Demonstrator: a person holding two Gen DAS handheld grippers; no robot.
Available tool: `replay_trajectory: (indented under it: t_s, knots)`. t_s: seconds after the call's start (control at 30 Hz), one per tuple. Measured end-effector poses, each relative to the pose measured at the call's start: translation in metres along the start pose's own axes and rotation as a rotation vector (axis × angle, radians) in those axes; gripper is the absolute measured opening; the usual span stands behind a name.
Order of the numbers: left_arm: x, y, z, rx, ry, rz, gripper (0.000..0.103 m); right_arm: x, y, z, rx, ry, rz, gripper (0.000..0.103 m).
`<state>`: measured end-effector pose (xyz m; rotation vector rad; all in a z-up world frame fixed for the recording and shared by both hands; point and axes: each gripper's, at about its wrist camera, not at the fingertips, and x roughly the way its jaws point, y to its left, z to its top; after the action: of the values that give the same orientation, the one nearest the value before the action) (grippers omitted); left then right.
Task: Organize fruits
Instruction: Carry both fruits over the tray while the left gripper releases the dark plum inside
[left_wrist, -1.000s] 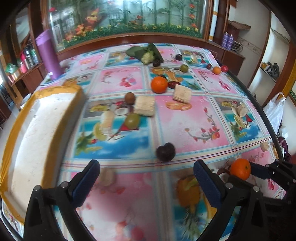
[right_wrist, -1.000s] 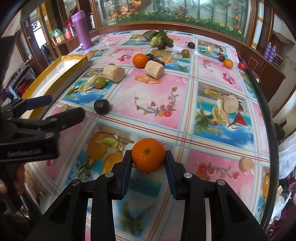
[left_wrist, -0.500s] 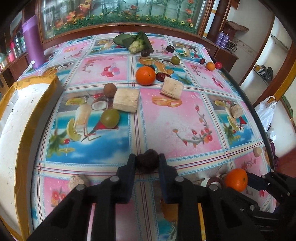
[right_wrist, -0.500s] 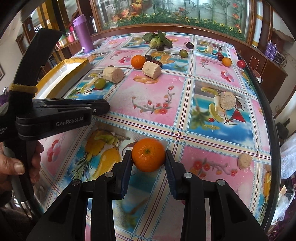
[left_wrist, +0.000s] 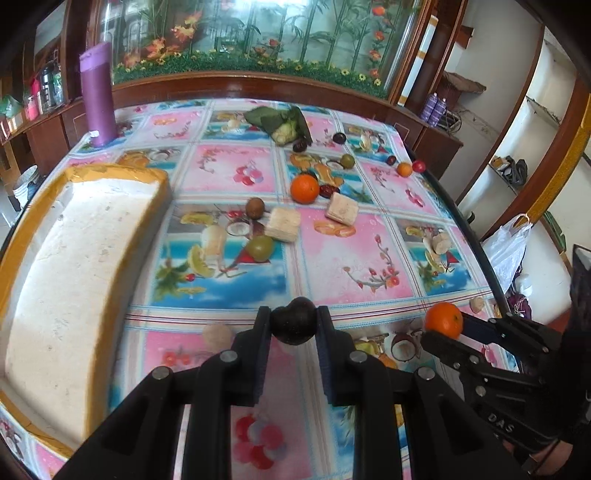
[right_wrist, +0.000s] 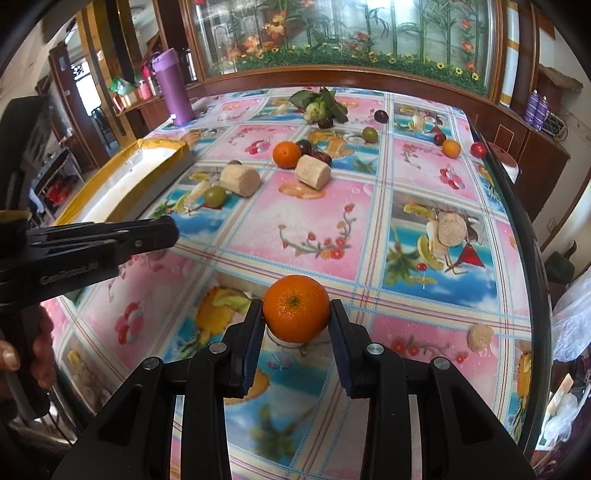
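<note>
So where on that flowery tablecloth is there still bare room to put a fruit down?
The white foam tray with yellow taped rim is bare inside. The pink square between the two beige cut cylinders and the held orange is free too. It is crowded farther back, around the other orange and leafy green vegetable.

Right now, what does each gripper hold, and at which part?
The left gripper pinches a dark fruit at its two sides. The right gripper pinches an orange at its sides.

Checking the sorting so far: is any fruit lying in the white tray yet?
No, the white tray shows only its bare floor.
</note>
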<state>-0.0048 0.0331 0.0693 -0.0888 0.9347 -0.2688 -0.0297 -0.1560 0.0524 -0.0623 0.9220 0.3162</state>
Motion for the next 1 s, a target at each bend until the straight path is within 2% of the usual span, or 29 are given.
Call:
replay_trajectory:
  t_s: [0.2,0.43,0.67,0.83,1.0]
  knots:
    - [-0.027,0.051,-0.001,-0.061,-0.047,0.040,0.026,0.008,0.044,0.023,-0.055,-0.014,0.040,0.034]
    - [-0.048,0.130,-0.014,-0.177,-0.077,0.140,0.026,0.032,0.121,0.061,-0.167,-0.004,0.135,0.034]
    - [-0.050,0.203,-0.030,-0.280,-0.056,0.236,0.026,0.068,0.201,0.091,-0.285,0.017,0.223,0.033]
    - [-0.043,0.228,-0.037,-0.308,-0.031,0.261,0.026,0.102,0.241,0.100,-0.340,0.062,0.241,0.033]
    - [-0.036,0.240,-0.042,-0.302,-0.017,0.271,0.026,0.129,0.258,0.100,-0.384,0.109,0.211,0.033]
